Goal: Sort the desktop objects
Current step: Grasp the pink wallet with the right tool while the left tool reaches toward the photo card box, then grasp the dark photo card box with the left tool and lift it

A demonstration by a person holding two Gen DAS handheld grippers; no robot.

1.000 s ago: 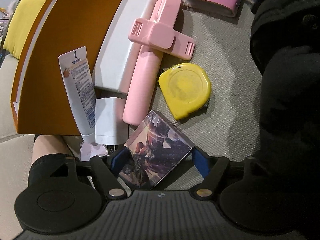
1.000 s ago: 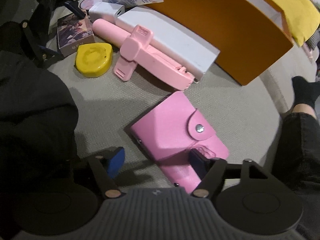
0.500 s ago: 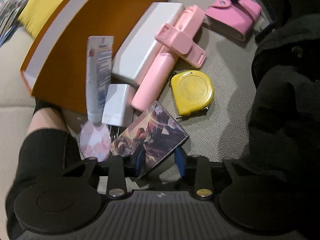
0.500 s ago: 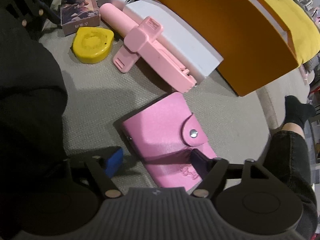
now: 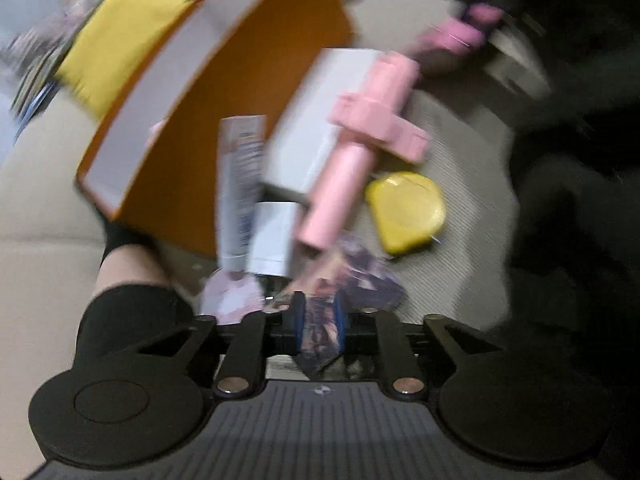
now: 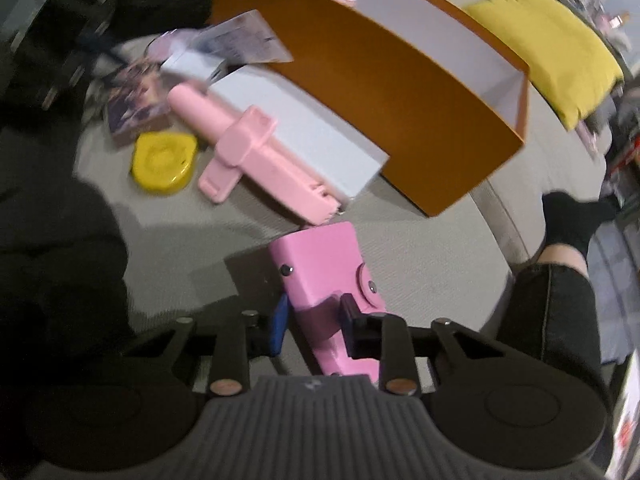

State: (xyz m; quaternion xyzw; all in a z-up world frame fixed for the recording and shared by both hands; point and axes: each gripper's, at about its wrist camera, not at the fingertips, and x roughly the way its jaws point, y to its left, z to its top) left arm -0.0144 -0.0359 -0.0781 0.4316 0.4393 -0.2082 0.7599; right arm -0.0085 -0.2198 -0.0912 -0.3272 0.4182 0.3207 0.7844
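Tongs first: the left tongs (image 5: 319,322) are clenched on a small printed card box (image 5: 320,328) with purple-ish artwork, blue pads pressing both its sides, the box sticking out forward past the tips. The right tongs (image 6: 314,320) have just been closing and now pinch a pink snap wallet (image 6: 320,268) across its lower half; it looks like smooth faux leather, with a round flap and metal snap button, and the top half pokes out ahead of the pads.

Rest of the pile sits on a grey woven fabric surface (image 6: 400,248), ribbed-looking texture. Ahead of the left tongs there's a chunky yellow tape measure (image 5: 406,212), rounded plastic shell. Just beside it is a pale pink selfie stick (image 5: 360,152), a matte plastic tube with a clamp across its middle, leaning on a flat white box (image 5: 312,128). A white squeeze tube (image 5: 240,184) with blue print lies next to a small white charger block (image 5: 272,236), and a round pinkish disc (image 5: 232,300) sits right by the left tongs, too blurry to name.

Behind all that is a big orange box (image 6: 380,100), white inside, open on top, with a yellow cushion (image 6: 552,56) beyond it. Left view is pretty smeared, so fine print is unreadable.
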